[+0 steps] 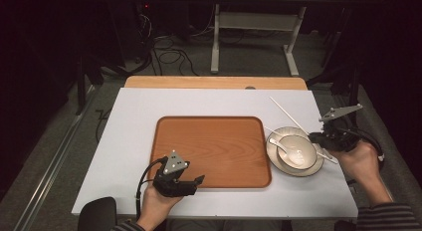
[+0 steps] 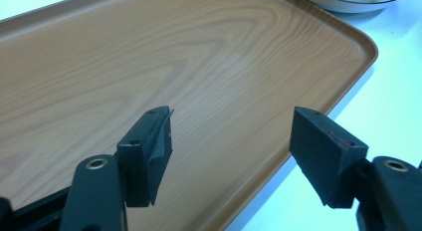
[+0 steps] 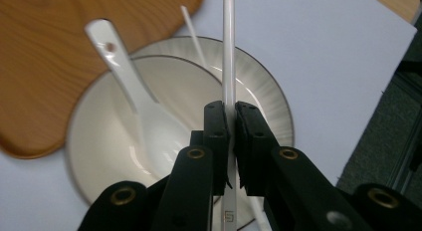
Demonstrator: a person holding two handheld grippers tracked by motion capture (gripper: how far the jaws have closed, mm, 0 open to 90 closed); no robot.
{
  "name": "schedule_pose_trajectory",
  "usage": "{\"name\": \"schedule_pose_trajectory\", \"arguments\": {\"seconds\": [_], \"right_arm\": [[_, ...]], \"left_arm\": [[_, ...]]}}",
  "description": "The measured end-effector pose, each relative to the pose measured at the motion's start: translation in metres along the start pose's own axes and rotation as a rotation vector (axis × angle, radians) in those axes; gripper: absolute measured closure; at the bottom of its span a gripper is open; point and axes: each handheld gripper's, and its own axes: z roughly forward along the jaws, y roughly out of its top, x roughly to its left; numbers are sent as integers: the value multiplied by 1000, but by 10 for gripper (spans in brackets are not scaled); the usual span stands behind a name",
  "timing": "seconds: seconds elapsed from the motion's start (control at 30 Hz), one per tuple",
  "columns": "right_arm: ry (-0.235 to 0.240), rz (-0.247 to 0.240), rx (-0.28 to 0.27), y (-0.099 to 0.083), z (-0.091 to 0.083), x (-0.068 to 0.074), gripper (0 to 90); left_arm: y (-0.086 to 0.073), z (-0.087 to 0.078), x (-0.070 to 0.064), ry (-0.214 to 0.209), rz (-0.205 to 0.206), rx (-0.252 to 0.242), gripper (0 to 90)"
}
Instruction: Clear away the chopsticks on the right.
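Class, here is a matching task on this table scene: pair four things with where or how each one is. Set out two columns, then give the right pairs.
Things:
1. chopstick
2. spoon
3. tray
4. left gripper

States:
A. lies in the bowl
B. jaws apart over the tray's near edge
C. clamped between the right gripper jaws
D. bare, beside the plate

Pairs: 1-C, 2-A, 3-D, 4-B

One wooden tray (image 1: 211, 141), one plate (image 1: 276, 161), one bowl (image 1: 308, 146), one spoon (image 1: 282, 148), two chopsticks (image 1: 288, 114), two claws (image 1: 199, 181).
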Motion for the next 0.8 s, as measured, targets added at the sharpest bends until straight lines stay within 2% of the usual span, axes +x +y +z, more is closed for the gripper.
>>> {"name": "schedule_pose_trajectory", "arguments": {"seconds": [0.03, 0.07, 0.1, 0.13, 0.17, 0.27, 0.3, 0.33, 0.4, 0.43, 0.47, 0.5, 0.53, 0.8], "right_arm": [[-1, -15, -2, 2, -2, 7, 860], [16, -29, -12, 5, -4, 20, 860], [16, -29, -12, 5, -4, 20, 860], [35, -44, -19, 7, -6, 32, 860], [35, -44, -19, 7, -6, 32, 860], [72, -75, -21, 12, -6, 54, 860], [72, -75, -21, 12, -6, 54, 860], [90, -93, -26, 14, -5, 65, 859], [118, -102, -40, 17, 0, 77, 859], [118, -102, -40, 17, 0, 77, 859], [126, -118, -37, 19, 8, 90, 859], [126, -118, -37, 19, 8, 90, 859], [144, -131, -28, 22, 21, 101, 859], [182, -127, 8, 32, 58, 123, 859]], "left_arm": [[0, 0, 0, 0, 2, -2, 333], [0, -1, 0, -1, 1, -3, 333], [0, -1, 0, -1, -1, -5, 333], [0, -2, 0, 0, -2, -8, 333], [0, -2, 0, 0, -2, -8, 333], [0, -2, 0, 0, 4, -7, 333], [0, -2, 0, 0, 4, -7, 333], [0, -2, 0, 0, 2, -6, 332], [0, -2, 0, 1, 4, -6, 333], [0, -2, 0, 1, 4, -6, 333], [0, -3, 0, 0, 6, -8, 333], [0, -3, 0, 0, 6, -8, 333], [0, -3, 0, -1, 4, -9, 333], [0, -4, 1, -3, 4, -8, 333]]}}
